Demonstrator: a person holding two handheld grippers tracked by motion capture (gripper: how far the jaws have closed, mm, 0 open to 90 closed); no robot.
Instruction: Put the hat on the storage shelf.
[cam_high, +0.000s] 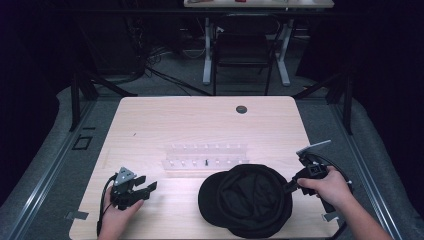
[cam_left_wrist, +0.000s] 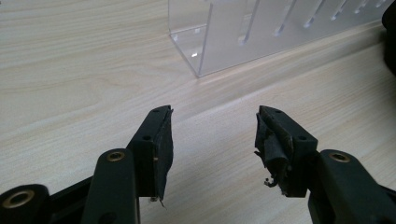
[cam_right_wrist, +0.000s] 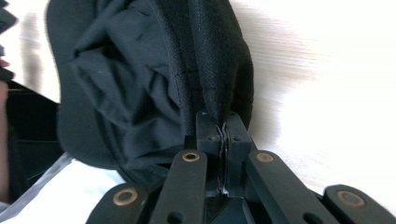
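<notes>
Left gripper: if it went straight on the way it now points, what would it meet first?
Probably the near end corner of the clear acrylic rack. The left gripper stands open, with bare light wooden table between its jaws and the rack, though depth is hard to judge.

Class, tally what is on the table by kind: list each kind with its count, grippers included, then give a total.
Black cap: 1
Clear rack: 1
Grippers: 2, the left gripper and the right gripper
Total: 4
</notes>
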